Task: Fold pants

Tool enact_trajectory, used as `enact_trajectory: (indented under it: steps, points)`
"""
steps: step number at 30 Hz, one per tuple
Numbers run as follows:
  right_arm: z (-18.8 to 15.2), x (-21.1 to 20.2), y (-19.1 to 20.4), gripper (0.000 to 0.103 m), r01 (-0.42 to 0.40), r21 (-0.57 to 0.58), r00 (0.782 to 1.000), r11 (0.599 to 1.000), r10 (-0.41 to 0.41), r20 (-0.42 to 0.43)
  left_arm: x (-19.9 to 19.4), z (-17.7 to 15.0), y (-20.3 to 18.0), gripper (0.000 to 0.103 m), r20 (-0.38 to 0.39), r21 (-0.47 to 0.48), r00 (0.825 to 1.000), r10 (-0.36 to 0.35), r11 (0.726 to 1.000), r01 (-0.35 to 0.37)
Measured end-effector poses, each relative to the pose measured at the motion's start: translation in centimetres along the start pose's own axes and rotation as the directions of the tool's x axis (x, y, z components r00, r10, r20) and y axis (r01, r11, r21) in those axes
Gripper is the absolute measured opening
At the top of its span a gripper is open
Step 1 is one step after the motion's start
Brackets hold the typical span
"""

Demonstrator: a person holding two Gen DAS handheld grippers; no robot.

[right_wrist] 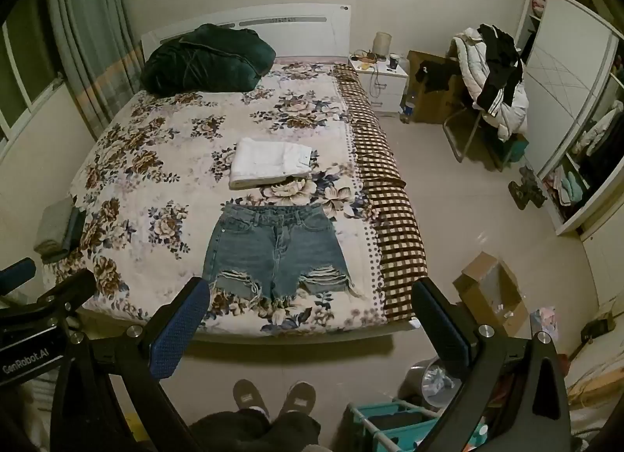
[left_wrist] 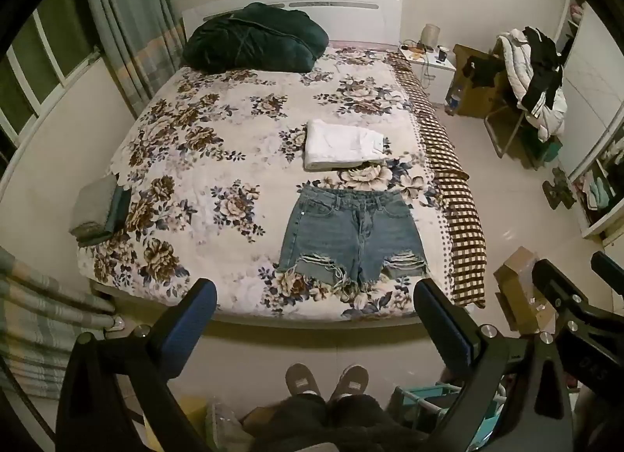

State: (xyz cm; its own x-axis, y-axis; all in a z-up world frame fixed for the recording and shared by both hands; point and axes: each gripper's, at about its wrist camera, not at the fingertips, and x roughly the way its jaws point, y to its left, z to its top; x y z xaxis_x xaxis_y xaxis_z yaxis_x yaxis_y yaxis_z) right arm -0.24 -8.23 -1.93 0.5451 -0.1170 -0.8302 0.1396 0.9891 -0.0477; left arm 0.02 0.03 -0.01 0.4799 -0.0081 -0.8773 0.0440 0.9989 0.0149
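Blue denim shorts point(left_wrist: 351, 233) with frayed hems lie flat and unfolded on the floral bedspread point(left_wrist: 218, 163), near the foot of the bed, waistband away from me. They also show in the right wrist view point(right_wrist: 279, 249). A folded white garment point(left_wrist: 343, 144) lies just beyond them, also visible in the right wrist view point(right_wrist: 271, 161). My left gripper point(left_wrist: 314, 296) is open and empty, held above the floor short of the bed's foot. My right gripper point(right_wrist: 310, 294) is open and empty at the same height, to the right of the left one.
A dark green duvet point(left_wrist: 253, 38) lies at the headboard. Folded grey-green cloths point(left_wrist: 99, 210) sit on the bed's left edge. A checked blanket point(left_wrist: 456, 202) hangs on the right side. A cardboard box point(right_wrist: 491, 288) and a laden chair point(right_wrist: 491, 81) stand on the floor at right.
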Motion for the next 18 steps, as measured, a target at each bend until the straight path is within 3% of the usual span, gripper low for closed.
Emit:
enact_trajectory:
  steps: [18]
  points:
    - [0.39,-0.15,0.15,0.103,0.002,-0.001,1.000,1.000,-0.002,-0.004,-0.01,-0.02,0.05,0.103,0.007,-0.006,1.000,-0.010,1.000,0.010]
